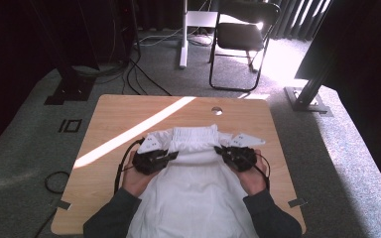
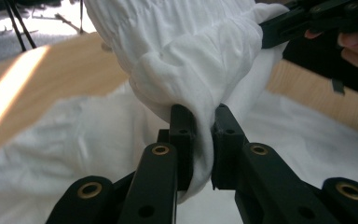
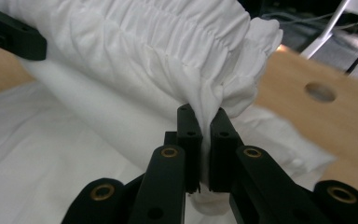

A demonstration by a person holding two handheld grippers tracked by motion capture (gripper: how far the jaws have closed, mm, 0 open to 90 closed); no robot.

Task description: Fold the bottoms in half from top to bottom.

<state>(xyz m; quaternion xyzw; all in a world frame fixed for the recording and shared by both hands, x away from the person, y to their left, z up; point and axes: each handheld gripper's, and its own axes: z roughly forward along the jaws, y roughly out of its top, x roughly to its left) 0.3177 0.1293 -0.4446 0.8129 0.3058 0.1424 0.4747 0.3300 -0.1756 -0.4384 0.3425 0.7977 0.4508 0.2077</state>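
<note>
The tabletop [image 1: 129, 119] is viewed from above the person's side, facing forward and down. Each gripper view is taken along its own jaws, very close to the white garment [image 2: 191, 60], which is shared by all views.

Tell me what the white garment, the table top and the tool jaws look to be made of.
White garment: thin woven fabric, likely cotton, matte; it creases softly and its gathered band puckers like elastic.
Table top: wood-look board, probably laminate; pale grain, smooth, with a slight sheen.
Left tool and right tool: matte black rigid parts, probably plastic, with brass-coloured pivot rings; both are shut on the band.
</note>
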